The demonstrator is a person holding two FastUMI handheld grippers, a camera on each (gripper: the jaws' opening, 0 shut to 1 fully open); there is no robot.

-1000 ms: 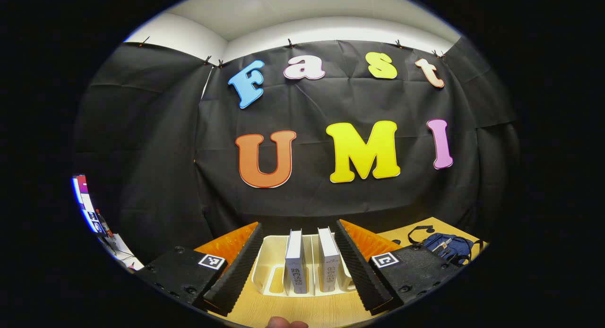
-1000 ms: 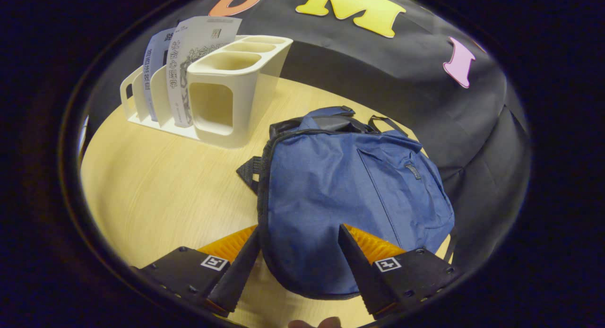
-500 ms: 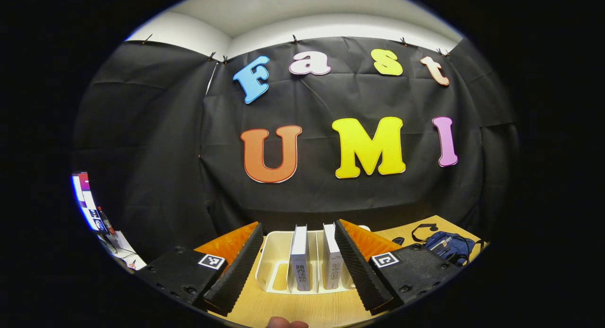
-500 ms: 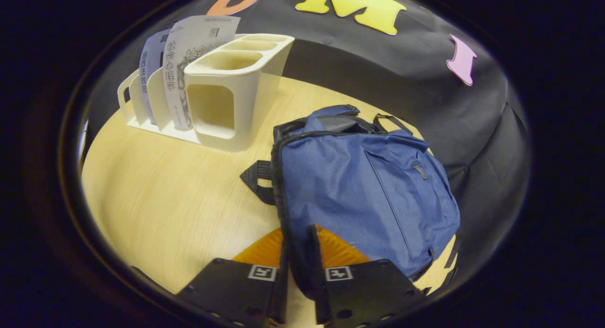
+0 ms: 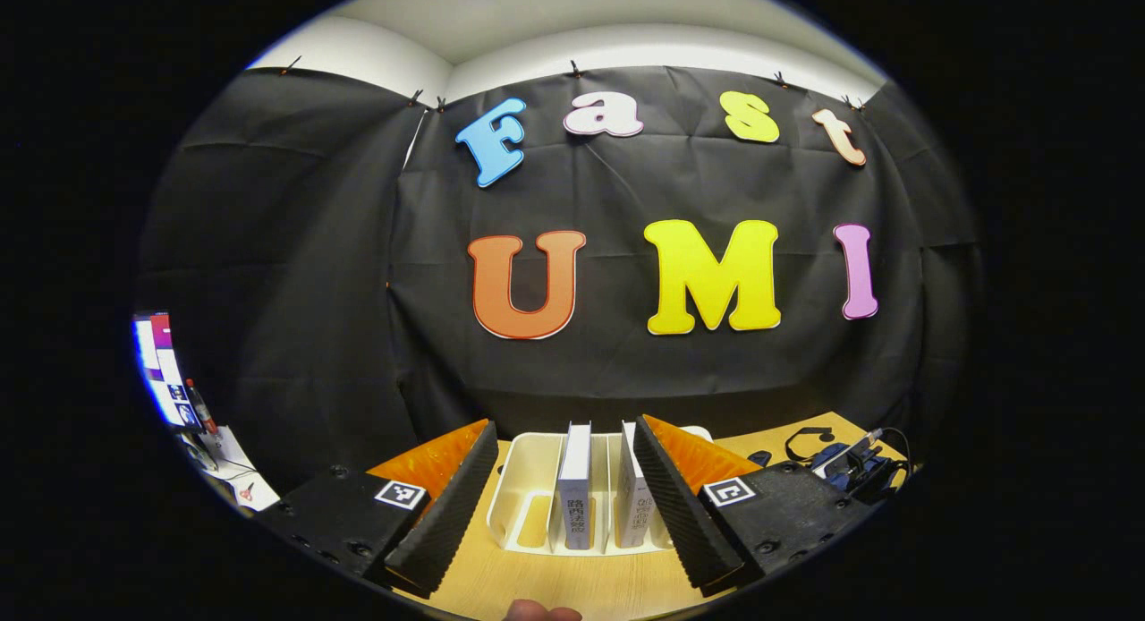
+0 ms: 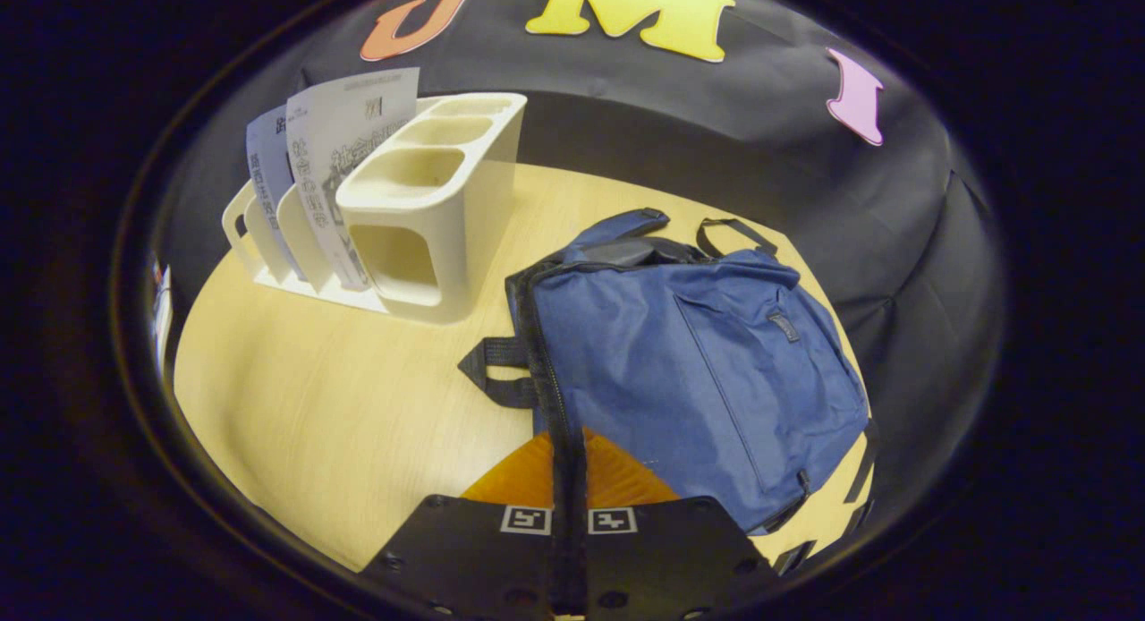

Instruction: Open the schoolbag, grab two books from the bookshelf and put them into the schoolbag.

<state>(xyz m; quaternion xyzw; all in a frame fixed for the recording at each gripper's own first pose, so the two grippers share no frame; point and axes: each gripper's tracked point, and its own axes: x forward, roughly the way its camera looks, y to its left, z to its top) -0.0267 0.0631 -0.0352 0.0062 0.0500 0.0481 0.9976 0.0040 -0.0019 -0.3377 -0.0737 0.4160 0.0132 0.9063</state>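
R tool pinched tight on schoolbag zip edge; bag lies beside bookshelf. L tool wide open, empty, facing two books. Pull along zip line, steady tension.

A lit monitor stands at the far left beyond the wooden table
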